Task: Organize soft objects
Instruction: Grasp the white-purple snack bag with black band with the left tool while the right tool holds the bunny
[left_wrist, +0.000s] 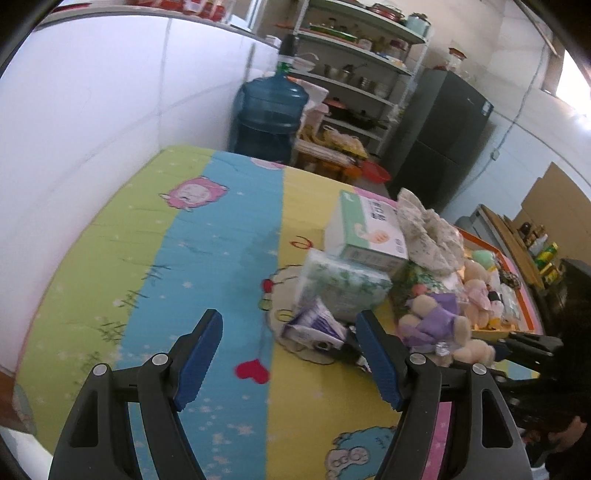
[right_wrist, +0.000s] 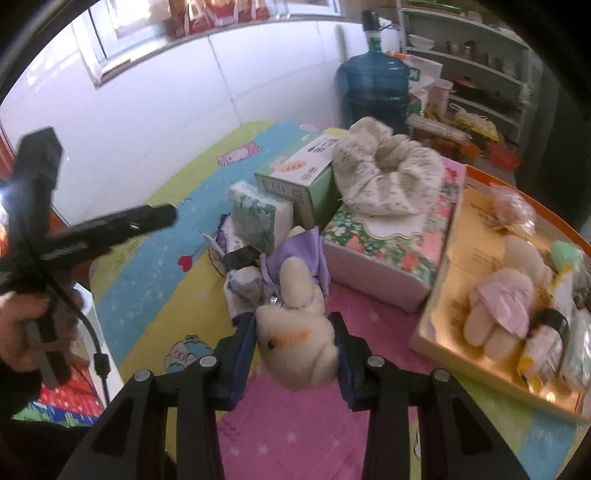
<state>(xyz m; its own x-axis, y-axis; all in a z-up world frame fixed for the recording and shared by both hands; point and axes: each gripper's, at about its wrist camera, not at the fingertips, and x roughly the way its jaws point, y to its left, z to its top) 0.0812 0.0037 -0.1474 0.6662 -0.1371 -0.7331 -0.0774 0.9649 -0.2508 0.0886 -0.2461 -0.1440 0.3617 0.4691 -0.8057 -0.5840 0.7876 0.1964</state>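
My right gripper is shut on the head of a cream plush rabbit in a purple dress, held just above the pink part of the mat. The same rabbit shows in the left wrist view. My left gripper is open and empty over the striped cartoon mat, left of the pile. An orange-rimmed tray at the right holds a second plush in pink and other small soft things. A crumpled floral cloth lies on a floral tissue box.
A green-and-white carton, a soft tissue pack and a purple-white pouch lie beside the rabbit. A blue water jug, shelves and a dark fridge stand beyond the mat. A white wall runs along the left.
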